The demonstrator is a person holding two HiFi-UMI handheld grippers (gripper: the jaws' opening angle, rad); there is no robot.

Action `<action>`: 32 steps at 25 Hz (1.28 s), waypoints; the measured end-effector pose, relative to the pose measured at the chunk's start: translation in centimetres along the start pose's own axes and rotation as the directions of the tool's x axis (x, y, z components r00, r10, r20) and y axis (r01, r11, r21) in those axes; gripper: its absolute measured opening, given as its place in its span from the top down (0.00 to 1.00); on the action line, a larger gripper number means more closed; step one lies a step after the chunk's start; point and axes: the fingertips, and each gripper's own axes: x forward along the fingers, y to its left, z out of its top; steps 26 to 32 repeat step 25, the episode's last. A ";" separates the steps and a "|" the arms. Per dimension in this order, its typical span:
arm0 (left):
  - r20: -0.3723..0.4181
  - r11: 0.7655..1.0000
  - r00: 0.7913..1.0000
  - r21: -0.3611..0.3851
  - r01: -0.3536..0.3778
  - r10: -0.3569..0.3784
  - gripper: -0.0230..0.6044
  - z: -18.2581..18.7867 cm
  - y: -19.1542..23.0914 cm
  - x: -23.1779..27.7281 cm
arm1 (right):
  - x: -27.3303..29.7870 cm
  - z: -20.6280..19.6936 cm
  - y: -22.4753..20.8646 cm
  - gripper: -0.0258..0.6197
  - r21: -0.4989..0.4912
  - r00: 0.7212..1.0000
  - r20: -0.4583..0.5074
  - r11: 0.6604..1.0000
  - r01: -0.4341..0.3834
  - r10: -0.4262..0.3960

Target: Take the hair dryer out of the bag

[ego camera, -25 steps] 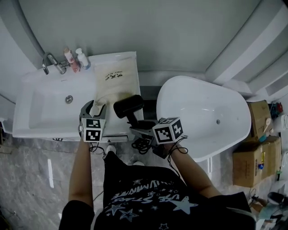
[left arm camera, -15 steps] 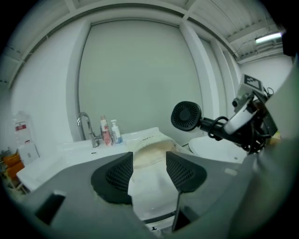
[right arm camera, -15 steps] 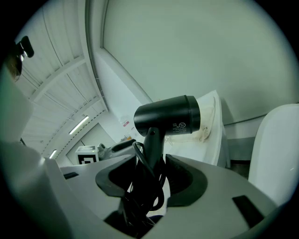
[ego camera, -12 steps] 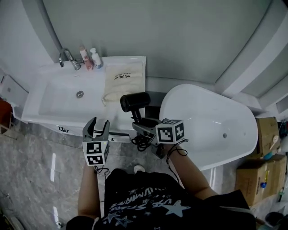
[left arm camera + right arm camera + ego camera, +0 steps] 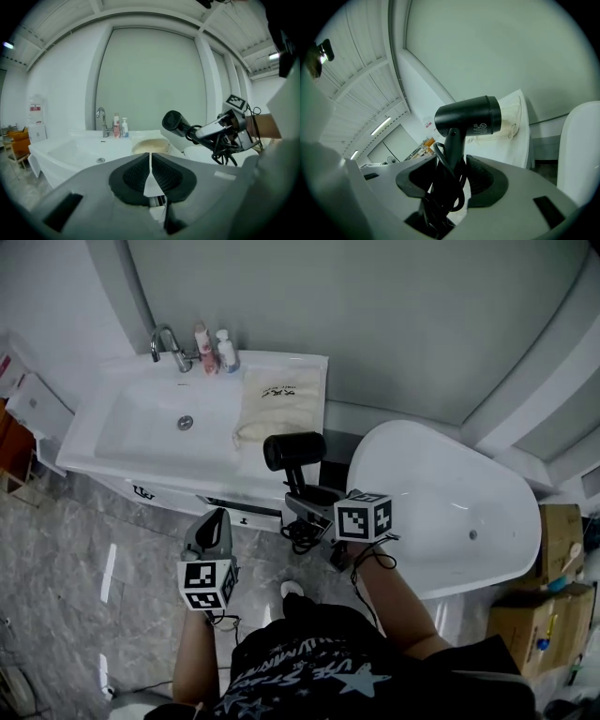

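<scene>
The black hair dryer (image 5: 293,452) is out of the bag, held up in front of the vanity. My right gripper (image 5: 300,506) is shut on its handle, and the coiled cord (image 5: 300,538) hangs under the jaws. In the right gripper view the dryer (image 5: 468,116) stands upright between the pads. The cream cloth bag (image 5: 278,407) lies flat on the counter to the right of the sink. My left gripper (image 5: 217,521) hangs over the floor in front of the vanity, shut with nothing in it; its pads (image 5: 161,174) meet in the left gripper view.
A white sink (image 5: 112,442) with a tap (image 5: 167,341) and two bottles (image 5: 214,348) fills the vanity's left part. A white bathtub (image 5: 450,512) stands at the right, with cardboard boxes (image 5: 553,615) beyond it. Grey marble floor (image 5: 75,587) lies below.
My left gripper has drawn back from the bag on the counter to over the floor, and its jaws have shut. The right gripper keeps the hair dryer in the same place.
</scene>
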 end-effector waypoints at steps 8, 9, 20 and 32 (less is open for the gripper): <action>-0.006 0.999 1.000 -0.042 -0.029 0.029 0.93 -3.1 -0.3 -7.8 | -1.1 -4.0 5.0 0.65 -0.058 1.000 -0.021 0.998 -0.008 0.007; -0.006 0.998 0.999 -0.048 -0.032 0.032 0.93 -3.4 -0.4 -8.7 | -1.4 -4.8 5.6 0.65 -0.062 1.000 -0.027 0.998 -0.009 0.008; 0.020 0.996 0.999 -0.075 -0.040 0.041 0.93 -6.5 -3.6 -17.7 | -4.9 -12.0 11.5 0.65 -0.116 0.997 -0.072 0.993 -0.022 0.014; -0.001 0.999 0.999 -0.025 -0.049 0.049 0.93 -7.4 -4.3 -21.4 | -6.4 -14.4 14.2 0.65 -0.105 0.997 -0.082 0.994 -0.020 0.011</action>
